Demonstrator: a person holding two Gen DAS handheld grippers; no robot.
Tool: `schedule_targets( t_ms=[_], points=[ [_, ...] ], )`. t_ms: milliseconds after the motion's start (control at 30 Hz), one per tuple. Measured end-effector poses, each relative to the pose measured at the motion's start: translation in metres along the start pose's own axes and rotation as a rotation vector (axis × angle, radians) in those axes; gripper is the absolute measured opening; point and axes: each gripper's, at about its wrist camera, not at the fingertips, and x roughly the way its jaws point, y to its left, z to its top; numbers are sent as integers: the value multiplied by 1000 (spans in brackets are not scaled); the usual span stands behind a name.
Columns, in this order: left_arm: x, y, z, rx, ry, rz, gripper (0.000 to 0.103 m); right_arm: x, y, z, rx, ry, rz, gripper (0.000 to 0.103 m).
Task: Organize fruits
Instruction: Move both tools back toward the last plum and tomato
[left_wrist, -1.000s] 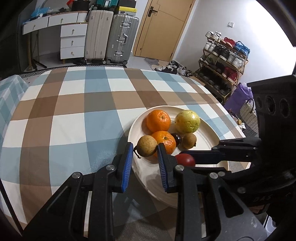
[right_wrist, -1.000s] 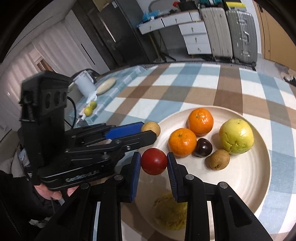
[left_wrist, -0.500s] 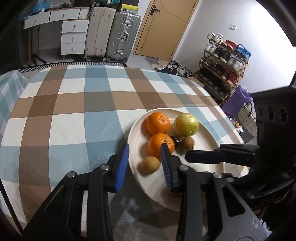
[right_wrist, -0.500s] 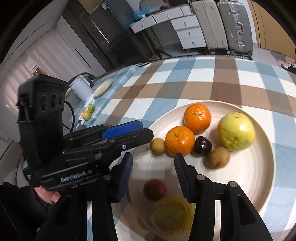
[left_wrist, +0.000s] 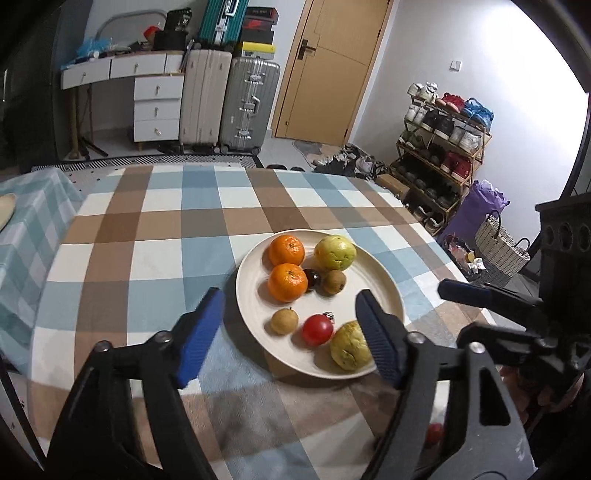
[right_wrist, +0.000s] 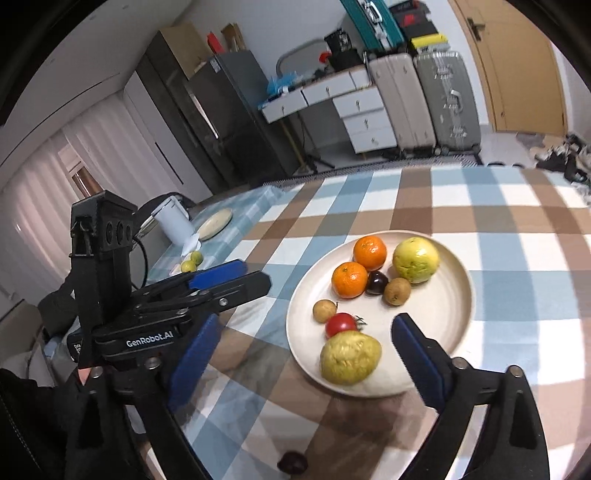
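A round cream-coloured plate (left_wrist: 384, 291) sits on the blue, brown and white checked tablecloth (left_wrist: 147, 251) and carries the fruit: two orange mandarins (left_wrist: 287, 280) side by side at its far left, a large yellow-green guava (left_wrist: 335, 253) to their right, a small dark plum-like fruit (left_wrist: 312, 277) and a brown kiwi-like fruit (left_wrist: 334, 281) touching between them, then nearer the front a small tan round fruit (left_wrist: 283, 321), a red tomato with a green stalk (left_wrist: 317, 329) and a wrinkled yellow-green fruit (left_wrist: 348, 350) by the near rim. Judging from this, most of the sorting looks done; what seems left is a small dark fruit (right_wrist: 291, 462) lying on the cloth near the table edge in the right wrist view, and a red fruit (left_wrist: 435, 434) partly hidden low in the left wrist view. The left gripper (left_wrist: 290, 332), with blue-padded black fingers, hangs above the plate's near side, its jaws opening and pressing on nothing. The right gripper (right_wrist: 308, 360) is likewise opening, very wide, framing the wrinkled fruit without touching it.
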Motion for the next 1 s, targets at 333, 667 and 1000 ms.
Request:
schedule_targets(
  t_ms=[333, 667, 1000],
  points=[
    [-52, -35, -20, 50, -36, 41, 88, -63, 7, -29, 33, -128, -79, 103],
    [-86, -67, -43, 80, -69, 57, 102, -100, 19, -55, 5, -219, -171, 103],
    [-93, -81, -79, 77, -48, 100, 102, -119, 33, -84, -15, -248, -219, 103]
  ],
)
